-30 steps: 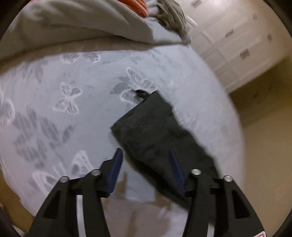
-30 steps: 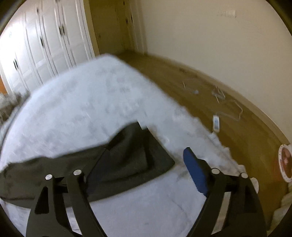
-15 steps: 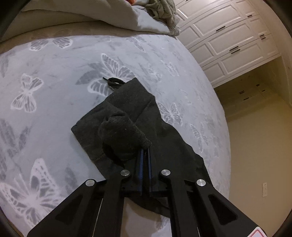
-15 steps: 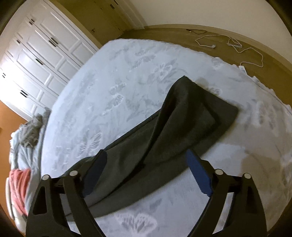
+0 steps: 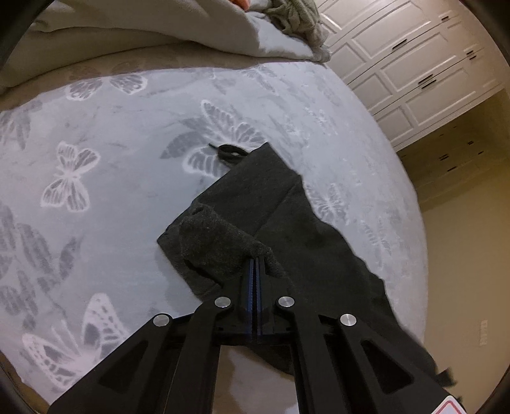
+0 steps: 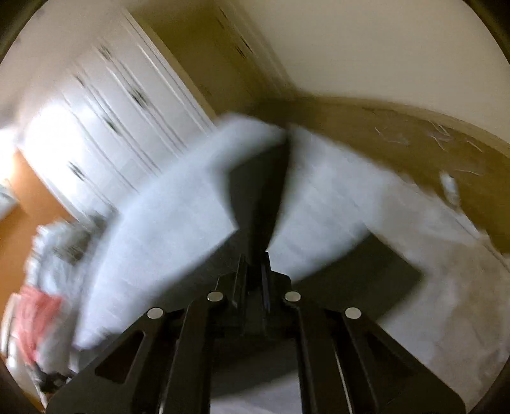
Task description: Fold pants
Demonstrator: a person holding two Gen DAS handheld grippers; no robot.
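Note:
Dark grey pants lie folded lengthwise on a grey bedspread with butterfly prints. My left gripper is shut on a bunched edge of the pants near the waist end, lifting a fold of cloth. A black drawstring loop sticks out at the far waist corner. In the blurred right wrist view my right gripper is shut on the pants, which rise as a dark taut sheet above the bed.
A rumpled duvet and a grey knit garment lie at the head of the bed. White wardrobe doors stand beyond the bed. Wooden floor with white cables lies to the right, and pink cloth sits at the left.
Both grippers went from open to shut on the pants. The left one closed first on the waist end; the right one closed in the last half second and is moving fast, lifting cloth.

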